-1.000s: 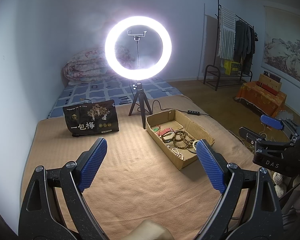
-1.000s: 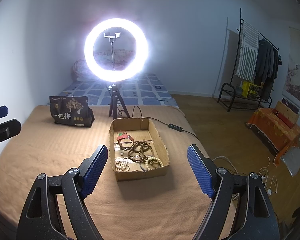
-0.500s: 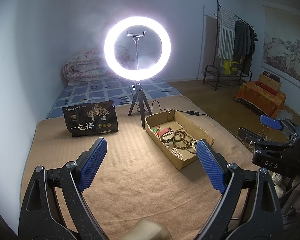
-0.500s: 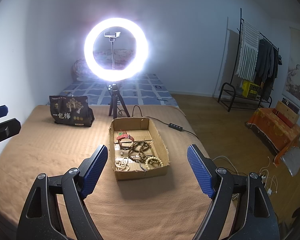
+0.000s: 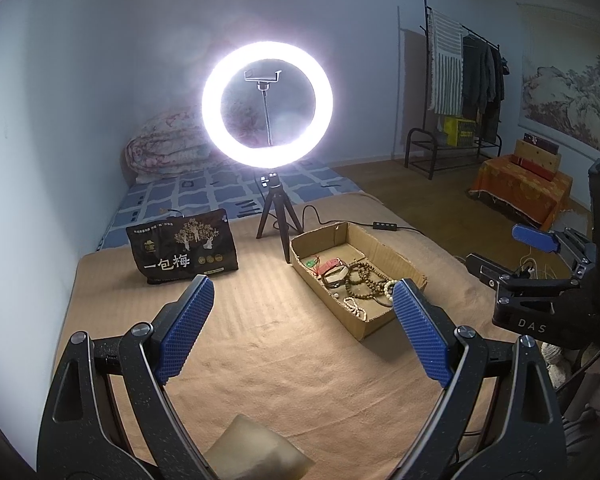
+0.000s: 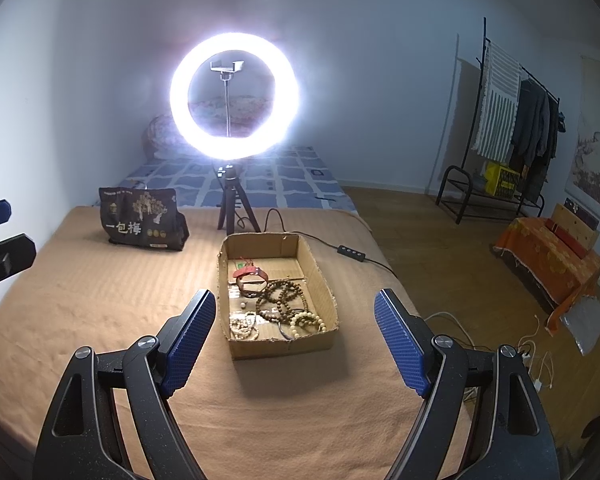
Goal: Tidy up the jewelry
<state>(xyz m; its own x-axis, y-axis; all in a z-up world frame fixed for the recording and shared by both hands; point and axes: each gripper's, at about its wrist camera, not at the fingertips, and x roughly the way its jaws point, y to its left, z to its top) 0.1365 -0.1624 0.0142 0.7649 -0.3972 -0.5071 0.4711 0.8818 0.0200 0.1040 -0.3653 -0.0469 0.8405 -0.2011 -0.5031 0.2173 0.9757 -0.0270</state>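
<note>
A shallow cardboard box point(image 6: 320, 276) point(image 5: 380, 246) sits on a tan blanket. It holds dark wooden bead strings point(image 6: 282, 300) point(image 5: 364, 278), pale bead bracelets point(image 6: 244, 326) point(image 5: 354, 306), a red leather band point(image 6: 252, 274) and a green pendant point(image 5: 310, 263). My left gripper point(image 5: 304, 328) is open and empty, hovering over the blanket left of the box. My right gripper point(image 6: 294, 338) is open and empty, just in front of the box's near wall; it also shows in the left wrist view point(image 5: 512, 256).
A lit ring light point(image 6: 234, 96) on a small tripod stands behind the box, its cable point(image 6: 352, 252) running right. A black snack bag point(image 6: 142, 220) stands at the back left. The bed's right edge drops to a wooden floor point(image 6: 440, 240).
Almost nothing has changed; both grippers stay open and hover in nearly the same place, with only a slight drift of the left view.
</note>
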